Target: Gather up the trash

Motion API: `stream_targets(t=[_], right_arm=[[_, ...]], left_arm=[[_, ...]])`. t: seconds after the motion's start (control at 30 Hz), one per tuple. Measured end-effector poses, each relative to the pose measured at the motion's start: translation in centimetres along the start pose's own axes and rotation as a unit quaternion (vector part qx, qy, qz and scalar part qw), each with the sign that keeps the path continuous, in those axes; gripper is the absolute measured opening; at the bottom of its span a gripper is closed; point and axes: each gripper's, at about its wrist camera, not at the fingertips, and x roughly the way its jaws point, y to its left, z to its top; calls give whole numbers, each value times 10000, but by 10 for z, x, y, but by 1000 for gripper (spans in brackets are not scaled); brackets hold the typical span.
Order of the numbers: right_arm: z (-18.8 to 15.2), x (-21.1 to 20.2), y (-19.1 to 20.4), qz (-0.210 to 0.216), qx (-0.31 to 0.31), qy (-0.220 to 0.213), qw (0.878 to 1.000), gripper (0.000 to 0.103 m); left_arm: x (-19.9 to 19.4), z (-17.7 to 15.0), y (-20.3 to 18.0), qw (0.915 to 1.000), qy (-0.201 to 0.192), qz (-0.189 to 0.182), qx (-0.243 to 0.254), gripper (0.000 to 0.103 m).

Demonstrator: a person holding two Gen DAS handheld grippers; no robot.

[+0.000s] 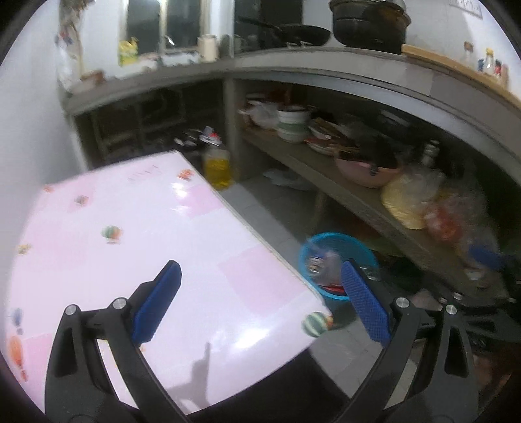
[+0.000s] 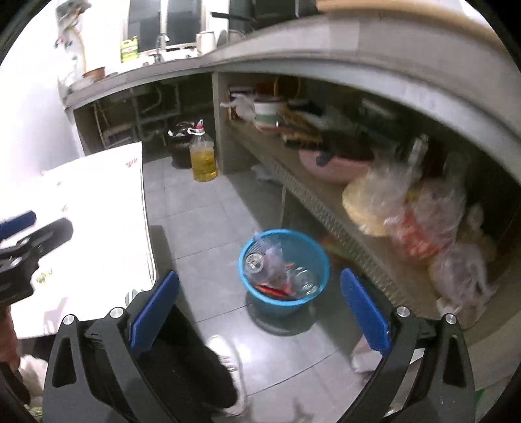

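The blue plastic wastebasket [image 2: 284, 270] stands on the grey tiled floor [image 2: 208, 208] at the centre of the right wrist view, a little below the middle; inside it lie clear plastic cups or bottles [image 2: 257, 263], a crumpled clear wrapper and something red at the bottom; in the left wrist view the same basket [image 1: 338, 263] shows at right of centre, partly hidden behind the table's edge and the gripper's right finger. The right gripper [image 2: 260, 309] hangs above the floor with the basket framed between its blue pads [image 2: 154, 312]; its jaws stand wide apart and hold nothing. The left gripper [image 1: 260, 299] sits in the lower part of its frame, over the near corner of a table covered in pink patterned oilcloth [image 1: 130, 234]; its jaws are likewise spread fully, empty; it also appears at the left edge of the right wrist view [image 2: 22, 240], over the same table. A person's dark trouser leg and white shoe [image 2: 228, 361] show at the bottom of the right wrist view. Farther off, a bottle of yellow oil [image 2: 202, 156] stands on the floor in the upper middle, beside a dark bin [image 2: 180, 143]; to the right a low concrete shelf [image 2: 312, 195] carries a pink basin [image 2: 332, 166], stacked bowls [image 2: 267, 114] and clear bags of food [image 2: 403, 208]; above runs a grey counter [image 1: 293, 61] with black pans [image 1: 368, 22].
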Motion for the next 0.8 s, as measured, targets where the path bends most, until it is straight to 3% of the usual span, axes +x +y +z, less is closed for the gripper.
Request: stream_targets(t=[0.17,0.43,0.8], right_arm=[[-6,-23,18,-151,-358,-135,9992,96],[-9,-32,29,141,-319,-42,9994,96],[-12,-18,37,37,-394,362,9986,96]], left_arm=[[-15,-6,0,9995,-60,295,-46,94],[-19,-22,16,9962,399,753,-171,94],[-14,-47,42,9873,971,1043,-698,94]])
